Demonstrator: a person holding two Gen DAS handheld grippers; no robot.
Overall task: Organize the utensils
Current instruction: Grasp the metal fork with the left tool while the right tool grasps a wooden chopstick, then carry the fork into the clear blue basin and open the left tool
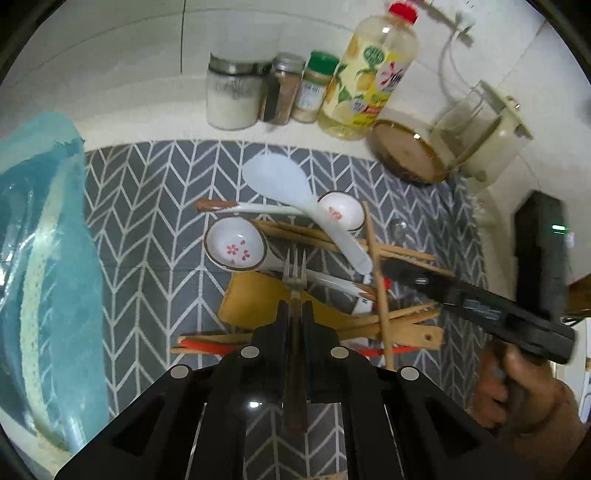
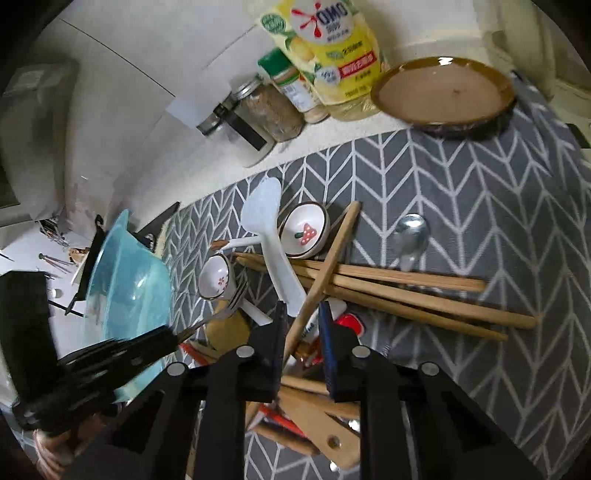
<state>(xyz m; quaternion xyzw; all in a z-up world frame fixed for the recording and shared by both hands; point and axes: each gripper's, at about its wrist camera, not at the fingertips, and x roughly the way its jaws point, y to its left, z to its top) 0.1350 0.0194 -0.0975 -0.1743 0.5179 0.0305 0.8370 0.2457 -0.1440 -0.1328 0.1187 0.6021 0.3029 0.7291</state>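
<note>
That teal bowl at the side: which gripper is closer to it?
Left. The left gripper, clamping a fork, sits right beside the teal bowl; the right gripper is farther off, over the wooden utensils.

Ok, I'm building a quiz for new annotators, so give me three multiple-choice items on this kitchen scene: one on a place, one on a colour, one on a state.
1. Where is the brown plate?
A in a drawer
B at the far edge of the mat, beside the big bottle
C on the floor

2. What colour is the big bottle's cap?
A red
B black
C white

3. How is the left gripper?
A open, empty
B shut on a cup
C shut on the fork

Answers: 1 B, the plate sits at the mat's edge right by the bottle; 2 A, the cap is plainly red; 3 C, the fork's dark handle is pinched between the jaws.
</note>
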